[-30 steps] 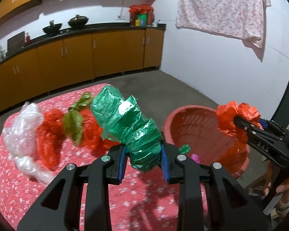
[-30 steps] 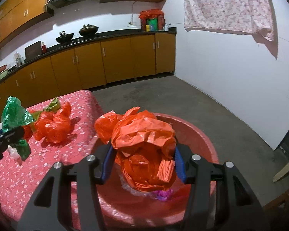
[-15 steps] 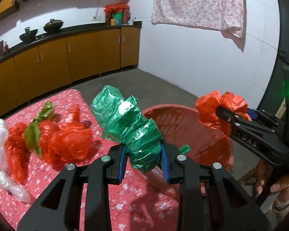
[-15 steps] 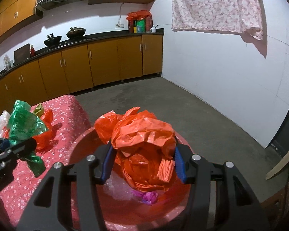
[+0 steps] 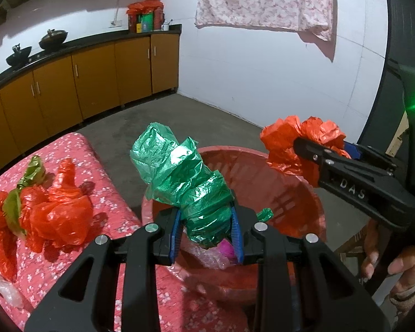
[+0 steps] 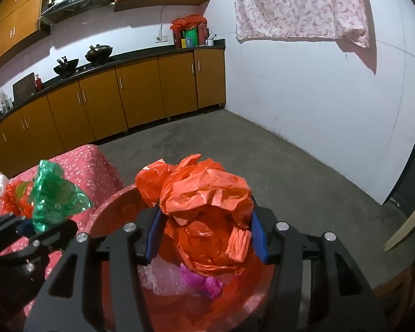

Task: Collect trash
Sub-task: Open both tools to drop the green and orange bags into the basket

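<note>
My left gripper (image 5: 206, 232) is shut on a crumpled green plastic bag (image 5: 185, 182) and holds it over the near left rim of a red basin (image 5: 298, 193). My right gripper (image 6: 206, 238) is shut on a crumpled orange plastic bag (image 6: 207, 215) above the same basin (image 6: 110, 213). Clear wrap (image 6: 163, 276) and a pink scrap (image 6: 199, 279) lie in the basin. The right gripper with its orange bag (image 5: 298, 144) shows in the left wrist view, and the left gripper's green bag (image 6: 55, 196) shows in the right wrist view.
More red bags (image 5: 58, 213), a green scrap (image 5: 30, 171) and clear plastic (image 5: 0, 285) lie on the red flowered tablecloth (image 5: 110, 202) to the left. Yellow kitchen cabinets (image 6: 138, 96) line the far wall. Bare concrete floor (image 6: 262, 152) lies beyond the basin.
Both grippers have moved right, away from the table. The left one now holds the green bag over the basin's rim; the right one has come further over the basin. Both stay shut.
</note>
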